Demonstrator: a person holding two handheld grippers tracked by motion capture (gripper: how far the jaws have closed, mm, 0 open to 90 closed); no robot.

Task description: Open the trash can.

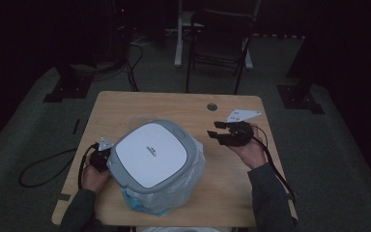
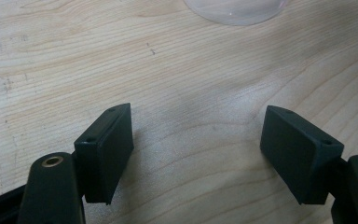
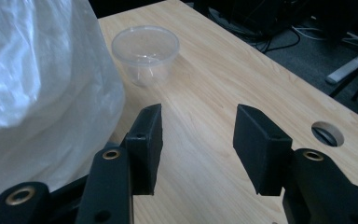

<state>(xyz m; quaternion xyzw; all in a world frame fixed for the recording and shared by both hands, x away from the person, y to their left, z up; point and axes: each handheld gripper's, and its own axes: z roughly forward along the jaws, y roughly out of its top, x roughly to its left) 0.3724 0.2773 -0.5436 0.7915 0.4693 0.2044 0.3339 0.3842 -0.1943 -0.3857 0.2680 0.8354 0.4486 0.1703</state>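
1. The bag-lined waste bin is being found mid-worktop, between both claws.
2. The left claw, jaws apart and empty, is sitting just beside it, nearer.
3. The right claw, half-open and empty, is being held well apart to the bin's right.

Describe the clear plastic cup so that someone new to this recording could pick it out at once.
Start at the wooden table, then the white plastic bag bulging at its middle. Just beyond the bag stands the clear plastic cup: small, round, open-topped, see-through and empty, unlike the crinkled milky bag.
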